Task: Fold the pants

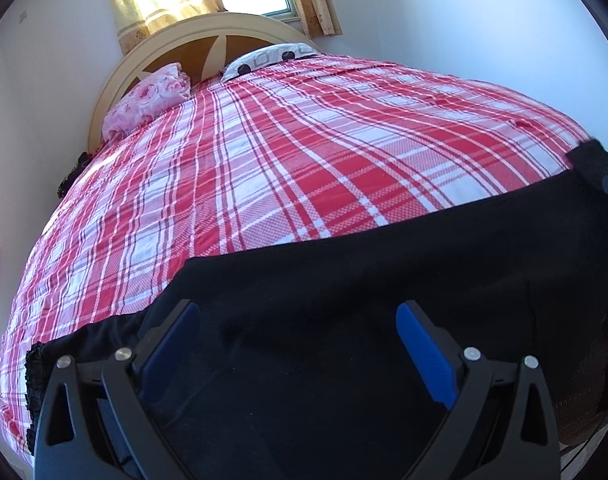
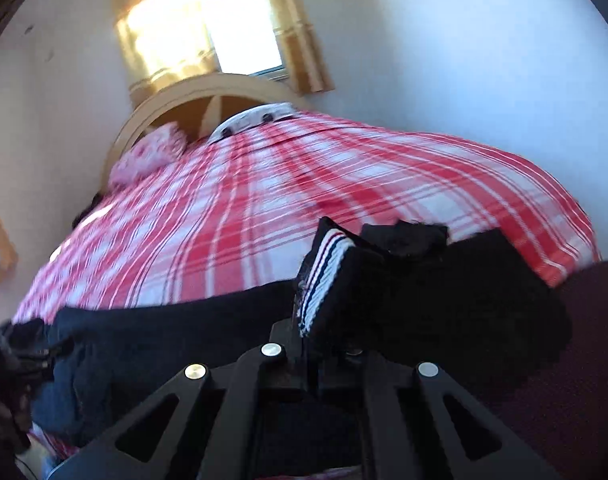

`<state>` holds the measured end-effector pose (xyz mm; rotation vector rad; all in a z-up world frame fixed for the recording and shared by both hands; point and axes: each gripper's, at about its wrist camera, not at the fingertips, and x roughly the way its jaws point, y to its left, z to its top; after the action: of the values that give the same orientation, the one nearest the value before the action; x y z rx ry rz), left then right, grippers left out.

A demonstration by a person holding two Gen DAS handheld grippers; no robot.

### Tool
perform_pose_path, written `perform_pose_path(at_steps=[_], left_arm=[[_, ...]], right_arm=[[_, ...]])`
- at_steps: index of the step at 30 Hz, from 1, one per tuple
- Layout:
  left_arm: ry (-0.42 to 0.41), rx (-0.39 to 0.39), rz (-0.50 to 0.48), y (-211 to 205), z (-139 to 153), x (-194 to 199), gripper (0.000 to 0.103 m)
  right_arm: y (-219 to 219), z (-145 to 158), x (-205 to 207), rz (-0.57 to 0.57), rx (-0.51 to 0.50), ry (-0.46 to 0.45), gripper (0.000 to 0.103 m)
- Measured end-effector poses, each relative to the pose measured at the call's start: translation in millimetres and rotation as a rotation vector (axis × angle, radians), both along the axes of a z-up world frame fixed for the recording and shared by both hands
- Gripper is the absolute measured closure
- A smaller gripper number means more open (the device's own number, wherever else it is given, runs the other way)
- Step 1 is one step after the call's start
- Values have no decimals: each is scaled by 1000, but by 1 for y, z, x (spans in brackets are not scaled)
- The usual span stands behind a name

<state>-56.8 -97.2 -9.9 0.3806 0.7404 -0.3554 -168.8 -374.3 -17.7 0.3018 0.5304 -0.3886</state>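
Left wrist view: left gripper (image 1: 296,344), jaws spread and empty, hovers over black pants (image 1: 383,280) lying at 6 o'clock on the plaid bedspread (image 1: 264,160).

Right wrist view: right gripper (image 2: 309,330) is clamped on the striped waistband (image 2: 323,276); the soft, limp cloth is best held by its hems.

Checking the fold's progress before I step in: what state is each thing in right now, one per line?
Pants: black, spread on the bed's near edge, one end with a striped band lifted.
Left tool: open, over the pants, gripping nothing.
Right tool: shut on the pants' striped end.
Bedspread: laid flat.
Curtains: partly drawn, window bright.
Pillows: at the headboard.
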Motion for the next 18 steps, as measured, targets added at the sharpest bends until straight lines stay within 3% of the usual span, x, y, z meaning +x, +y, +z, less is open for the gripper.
perform_pose_path(at_steps=[4,10,14,17,18], left_arm=[[11,-3,7,2,-1,2,2],[37,0,11,0,-8,8,2],[60,-16,-1,-4,-10,9,2],[56,-3,-13,-8,-10,7,2],[56,-3,-15,-9,-10,8,2]], right_arm=[[28,-16,15,45,-69,46,100],[-31,-3,-37,-130,77,-129,100],[-109,-9,-91,-292,252,-239,99],[-162,-40,-123,-366,497,-255,73],[-172,-47,-133,-411,535,-248,72]])
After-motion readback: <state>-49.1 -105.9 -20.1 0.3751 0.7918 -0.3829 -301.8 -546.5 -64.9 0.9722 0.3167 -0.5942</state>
